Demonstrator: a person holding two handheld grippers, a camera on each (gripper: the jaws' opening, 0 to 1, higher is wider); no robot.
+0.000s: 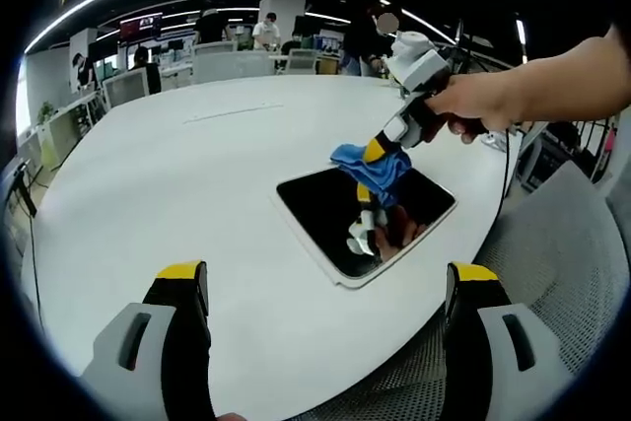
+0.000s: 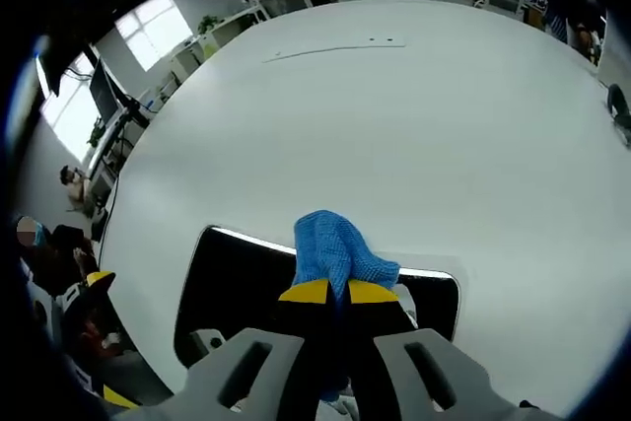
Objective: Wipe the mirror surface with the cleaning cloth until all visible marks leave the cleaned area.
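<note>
Wiping seems underway, not finished – the right gripper (image 1: 375,152), clenched on the blue cleaning cloth (image 2: 335,253), holds it at the far edge of the mirror (image 1: 325,206) on the white bench (image 1: 197,194), while the left gripper (image 1: 325,288) hangs released nearby; marks too small to judge, approx.

Mirror (image 1: 335,214): dark glass, high gloss, smooth, throws a clear reflection; pale matt frame. Cleaning cloth (image 2: 335,251): blue, soft, nubbly weave, matt. Surface (image 1: 197,175): white, smooth, faint satin sheen. Right gripper (image 2: 330,293): grey matt plastic body, yellow-tipped black jaws. Chair (image 1: 552,244) at near edge: grey mesh fabric, rough.
</note>
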